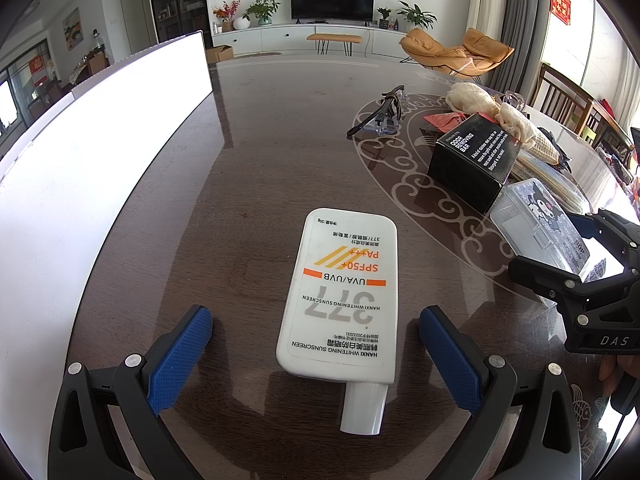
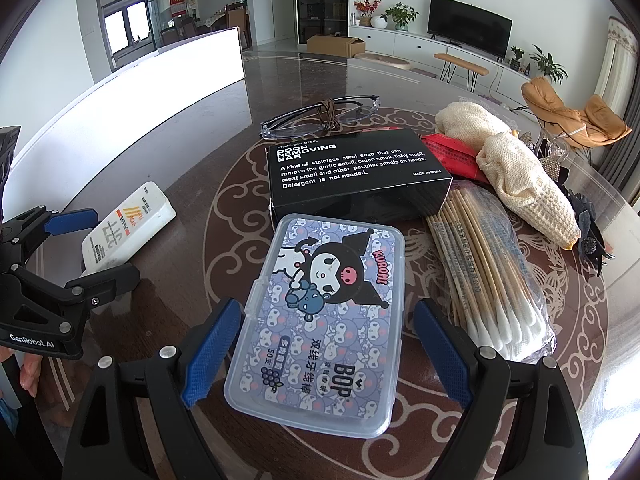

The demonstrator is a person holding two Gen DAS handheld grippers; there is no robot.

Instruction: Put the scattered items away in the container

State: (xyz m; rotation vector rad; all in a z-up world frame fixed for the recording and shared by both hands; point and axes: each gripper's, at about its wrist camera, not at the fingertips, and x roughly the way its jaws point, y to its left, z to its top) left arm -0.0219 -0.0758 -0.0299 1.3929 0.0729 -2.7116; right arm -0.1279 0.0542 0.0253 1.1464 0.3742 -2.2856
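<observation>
Left claw [image 1: 316,354] spread wide, straddling sunscreen tube [image 1: 340,294], pads not touching. Right claw [image 2: 322,354] likewise released around floss-pick case [image 2: 324,320], no contact.

Risks, judged: tube smooth, flat, rounded — could squirt from pads or skid on glossy bench [image 1: 248,152]. Case hard, clear, slick-lidded; could pivot or knock cotton-swab bag [image 2: 492,276] just right of it.

Container — white-walled box [image 1: 100,152] — left of tube. Black soap box [image 2: 356,168] beyond case.
</observation>
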